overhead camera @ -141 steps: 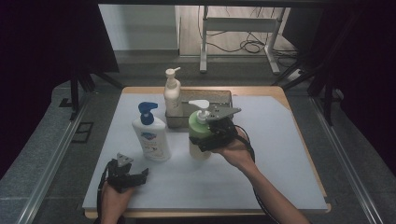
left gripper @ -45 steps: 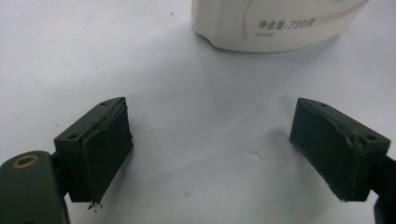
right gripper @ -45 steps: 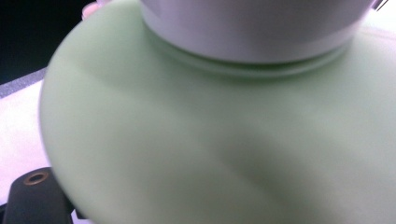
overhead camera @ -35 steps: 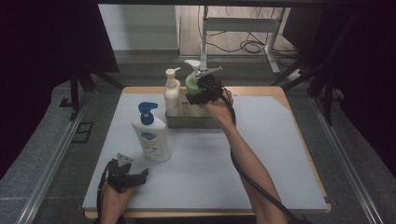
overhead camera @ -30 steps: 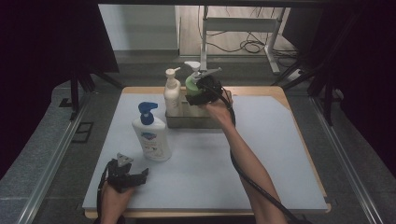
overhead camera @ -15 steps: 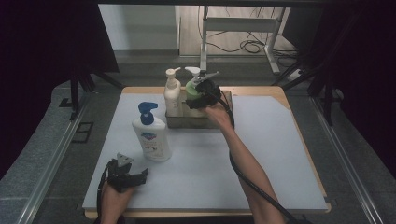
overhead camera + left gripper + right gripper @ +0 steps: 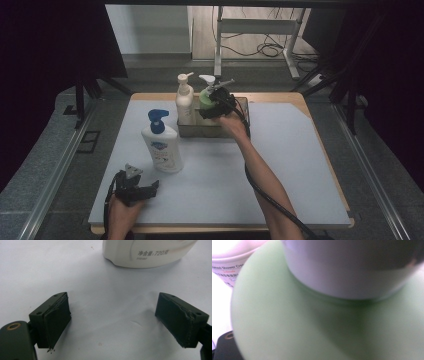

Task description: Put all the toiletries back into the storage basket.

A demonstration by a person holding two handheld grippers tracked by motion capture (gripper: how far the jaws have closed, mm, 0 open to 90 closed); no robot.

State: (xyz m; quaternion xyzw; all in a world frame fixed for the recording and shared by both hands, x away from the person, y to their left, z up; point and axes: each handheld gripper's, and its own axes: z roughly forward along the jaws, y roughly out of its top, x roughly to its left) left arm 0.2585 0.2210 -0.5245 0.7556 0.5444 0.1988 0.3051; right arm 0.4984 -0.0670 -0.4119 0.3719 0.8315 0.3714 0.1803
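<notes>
At the near left corner of the table, the left gripper rests low on the pale surface, held by the person's left hand. In the left gripper view its 2 jaws stand wide apart with nothing between them, only the bare sheet, so it is released. Just beyond it stands the white bottle with the blue pump, upright and free of any hand; its base is seen at the top of the left gripper view.

Further back, near the middle of the far edge, a clear box sits on the table. In its left part a slim cream bottle stands upright. Just beside it, to the right, is the green bottle with a white pump, inside the box. The right gripper is at this bottle, with the right arm reaching across the table. In the right gripper view the green bottle is very close and blurred, and the jaws are hidden, so I cannot tell if this gripper is clenched on it or released
</notes>
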